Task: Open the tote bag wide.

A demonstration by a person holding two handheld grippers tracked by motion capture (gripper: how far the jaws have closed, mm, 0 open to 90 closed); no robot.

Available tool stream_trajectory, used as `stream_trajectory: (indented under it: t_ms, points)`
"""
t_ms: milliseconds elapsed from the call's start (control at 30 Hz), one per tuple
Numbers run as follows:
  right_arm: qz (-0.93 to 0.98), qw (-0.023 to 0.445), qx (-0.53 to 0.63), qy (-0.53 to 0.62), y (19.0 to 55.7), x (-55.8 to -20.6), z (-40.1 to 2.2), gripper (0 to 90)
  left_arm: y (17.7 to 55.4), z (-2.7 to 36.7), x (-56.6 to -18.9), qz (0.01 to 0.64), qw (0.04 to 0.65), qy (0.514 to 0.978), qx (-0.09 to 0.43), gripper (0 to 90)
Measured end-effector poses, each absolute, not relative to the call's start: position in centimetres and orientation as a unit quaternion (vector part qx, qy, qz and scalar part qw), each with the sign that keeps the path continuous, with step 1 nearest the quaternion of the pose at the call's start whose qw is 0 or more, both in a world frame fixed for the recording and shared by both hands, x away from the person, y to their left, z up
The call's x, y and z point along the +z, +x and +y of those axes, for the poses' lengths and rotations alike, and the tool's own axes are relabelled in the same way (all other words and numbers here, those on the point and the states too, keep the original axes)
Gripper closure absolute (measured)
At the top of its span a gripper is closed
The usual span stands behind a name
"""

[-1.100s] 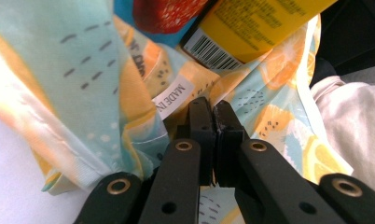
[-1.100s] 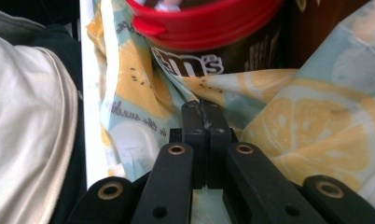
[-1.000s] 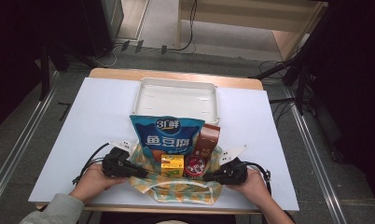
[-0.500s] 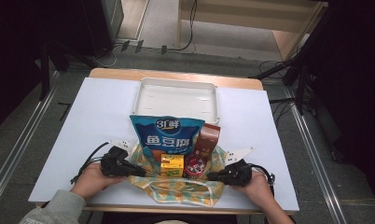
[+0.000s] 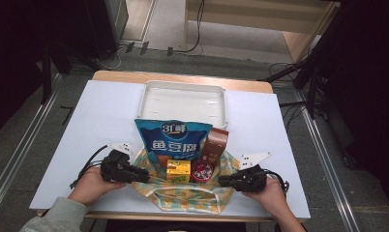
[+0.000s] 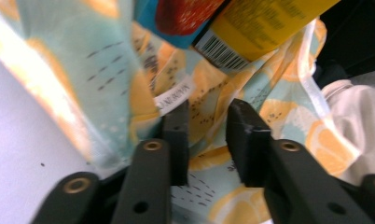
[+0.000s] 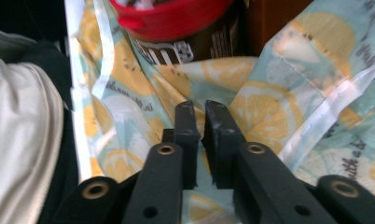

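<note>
Lemon-print bag (image 5: 185, 195) on the table (image 5: 100, 121), my left tool (image 6: 206, 123) just opened off its cloth, right tool (image 7: 200, 122) parting slightly, perhaps still pinching fabric.

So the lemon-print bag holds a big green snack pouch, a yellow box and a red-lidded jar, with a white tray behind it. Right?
Not quite: the snack pouch is blue, not green, as the high view shows. The rest holds: it stands in the lemon-print bag with the yellow box and red-lidded jar, the white tray behind.

floor (image 5: 149, 29): grey | table (image 5: 100, 121): white top | surroundings: dark | cables (image 5: 197, 29): on floor
</note>
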State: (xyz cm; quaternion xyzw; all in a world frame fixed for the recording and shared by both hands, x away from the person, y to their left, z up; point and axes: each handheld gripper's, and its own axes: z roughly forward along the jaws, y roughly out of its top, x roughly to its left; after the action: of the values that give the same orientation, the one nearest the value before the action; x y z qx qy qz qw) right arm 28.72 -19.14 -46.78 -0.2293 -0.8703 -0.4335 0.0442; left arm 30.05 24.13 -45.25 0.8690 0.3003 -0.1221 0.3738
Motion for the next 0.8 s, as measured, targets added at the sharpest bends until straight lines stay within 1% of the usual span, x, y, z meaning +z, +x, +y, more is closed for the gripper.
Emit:
stream_trajectory:
  t_ms: [133, 333, 533, 633, 700, 767, 800]
  points:
    - [-0.862, 0.036, -0.45, -0.23, 28.5, -45.7, -19.4, 75.6, 29.8, 24.4, -44.6, 0.298, 0.386, 0.865, -0.117, 61.0]
    - [-0.856, 0.027, -0.462, -0.231, 28.3, -44.4, -19.6, 71.7, 29.4, 24.7, -43.1, 0.292, 0.402, 0.861, -0.107, 57.4]
    - [-0.849, 0.016, -0.472, -0.236, 28.3, -42.9, -20.1, 70.8, 29.2, 25.3, -40.8, 0.281, 0.423, 0.857, -0.089, 56.9]
    - [-0.845, 0.009, -0.478, -0.239, 28.4, -42.2, -20.5, 70.9, 29.3, 25.3, -39.9, 0.28, 0.419, 0.86, -0.079, 62.0]
    - [-0.843, 0.006, -0.479, -0.244, 28.6, -41.7, -20.8, 72.5, 29.7, 25.4, -39.4, 0.281, 0.418, 0.86, -0.076, 70.8]
    - [-0.841, 0.002, -0.482, -0.245, 28.7, -41.2, -21.1, 77.1, 30.1, 25.6, -39.1, 0.285, 0.415, 0.861, -0.071, 78.9]
    - [-0.841, -0.005, -0.48, -0.25, 29.0, -40.7, -21.3, 81.7, 30.4, 25.7, -39.0, 0.292, 0.413, 0.86, -0.071, 84.0]
